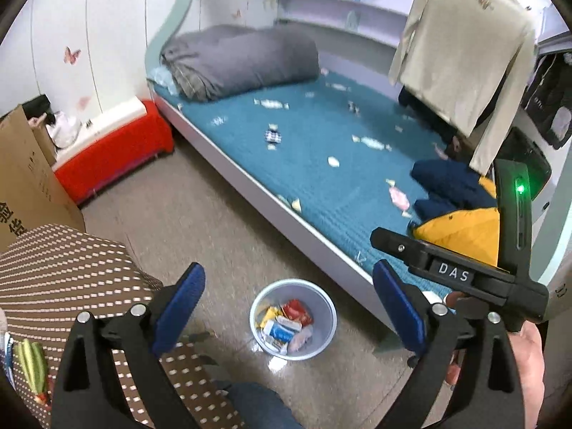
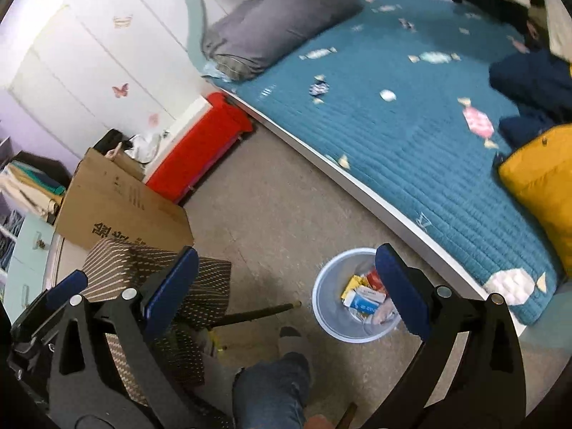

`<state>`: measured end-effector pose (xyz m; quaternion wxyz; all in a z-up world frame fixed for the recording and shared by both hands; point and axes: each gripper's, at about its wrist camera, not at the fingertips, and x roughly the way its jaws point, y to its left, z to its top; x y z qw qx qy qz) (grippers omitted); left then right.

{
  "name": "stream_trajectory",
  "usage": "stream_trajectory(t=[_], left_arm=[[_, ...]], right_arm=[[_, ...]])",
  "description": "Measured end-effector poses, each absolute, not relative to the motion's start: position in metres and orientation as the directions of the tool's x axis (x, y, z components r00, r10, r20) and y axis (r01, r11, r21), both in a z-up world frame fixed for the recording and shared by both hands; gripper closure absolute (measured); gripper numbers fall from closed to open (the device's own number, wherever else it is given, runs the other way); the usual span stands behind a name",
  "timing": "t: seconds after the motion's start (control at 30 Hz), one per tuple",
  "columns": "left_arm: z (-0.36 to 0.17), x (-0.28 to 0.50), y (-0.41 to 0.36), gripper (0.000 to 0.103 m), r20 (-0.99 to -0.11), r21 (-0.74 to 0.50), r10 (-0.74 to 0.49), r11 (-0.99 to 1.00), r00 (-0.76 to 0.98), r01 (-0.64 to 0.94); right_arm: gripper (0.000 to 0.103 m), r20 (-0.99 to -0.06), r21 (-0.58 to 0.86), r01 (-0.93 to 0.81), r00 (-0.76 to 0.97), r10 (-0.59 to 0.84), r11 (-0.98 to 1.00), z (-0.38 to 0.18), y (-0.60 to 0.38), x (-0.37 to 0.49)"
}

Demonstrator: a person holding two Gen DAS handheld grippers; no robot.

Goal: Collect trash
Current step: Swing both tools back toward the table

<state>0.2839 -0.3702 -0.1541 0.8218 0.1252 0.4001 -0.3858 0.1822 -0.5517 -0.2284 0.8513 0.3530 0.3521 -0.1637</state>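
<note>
A pale blue waste bin point(image 1: 323, 343) point(image 2: 321, 307) stands on the floor beside the bed and holds several wrappers point(image 1: 286, 325) point(image 2: 364, 296), red, yellow and blue-white. My left gripper point(image 1: 287, 279) hangs above it, open, with nothing between its blue pads. My right gripper point(image 2: 286, 254) is also open and empty, its right finger overlapping the bin's rim in the right wrist view. The right gripper's black housing point(image 1: 454, 271) shows at the right in the left wrist view, held by a hand point(image 1: 529, 357). One blue pad of the left gripper point(image 2: 68, 286) shows at lower left.
The bed's teal quilt point(image 1: 321, 178) point(image 2: 393, 136) bears candy shapes; I cannot tell whether any is loose. On it lie a grey duvet point(image 1: 243, 60), navy clothes point(image 1: 450, 182) and a yellow cushion point(image 2: 543, 186). A dotted brown chair point(image 1: 64, 271), cardboard box point(image 2: 118, 207), red bench point(image 2: 200, 150) and my jeans leg point(image 2: 271, 389) crowd the floor.
</note>
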Motion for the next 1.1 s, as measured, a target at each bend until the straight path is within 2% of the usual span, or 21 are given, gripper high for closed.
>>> stream_trajectory(t=[0.5,1.1], left_arm=[[-0.109,0.275,-0.255,0.009,-0.653,-0.171,-0.566,0.757,0.503,0.630],[-0.124,0.284,-0.060,0.009,-0.627,-0.142,-0.398,0.904,0.670,0.404]], right_arm=[[0.006,-0.639,0.425,0.365,0.769,-0.012,0.828,-0.143,-0.446,0.193],[0.006,-0.676,0.347,0.124,0.720,0.156,0.930,-0.140,-0.279,0.252]])
